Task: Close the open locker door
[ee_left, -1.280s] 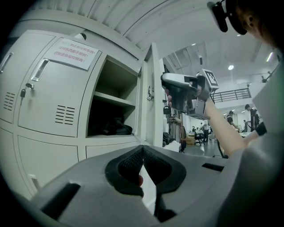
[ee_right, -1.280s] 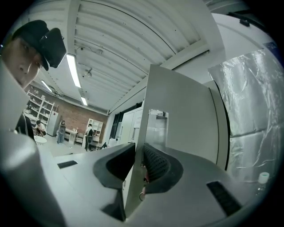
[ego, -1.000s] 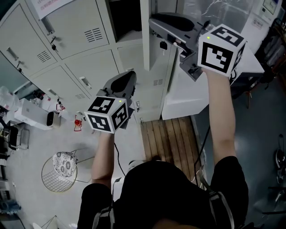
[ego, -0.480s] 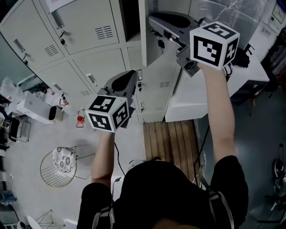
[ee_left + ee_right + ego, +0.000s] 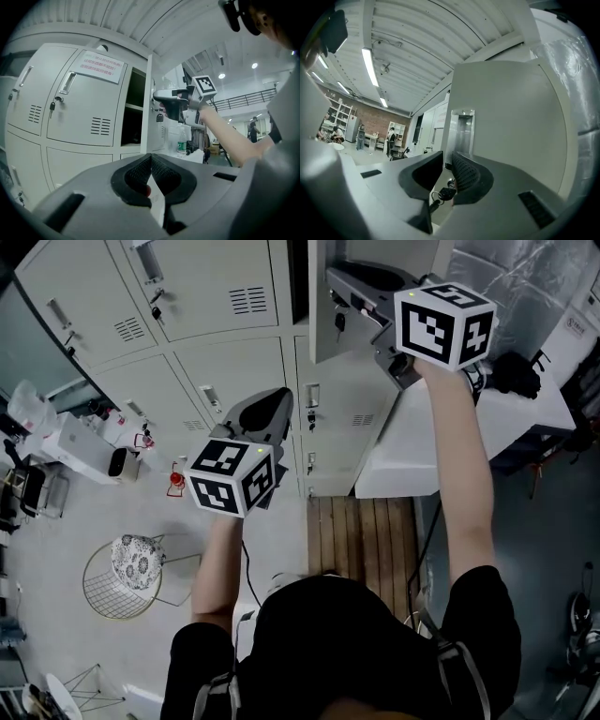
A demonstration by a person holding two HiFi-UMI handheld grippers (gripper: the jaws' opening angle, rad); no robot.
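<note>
Locker door point(image 5: 328, 338) open, standing out from bank of grey lockers point(image 5: 202, 287); dark compartment point(image 5: 298, 277) beside it uncovered. Right gripper point(image 5: 331, 276) raised on outstretched arm, tip at door's outer face by lock; jaws slightly apart, key point(image 5: 444, 193) on ring dangling in gap, no visible pinch. Left gripper point(image 5: 272, 397) lower, well apart from door, jaws together, nothing between them

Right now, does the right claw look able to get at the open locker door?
Probably yes. The right claw is close up to the outer face of the open locker door, jaws apart just above the key hanging there, and nothing stands between claw and door.
</note>
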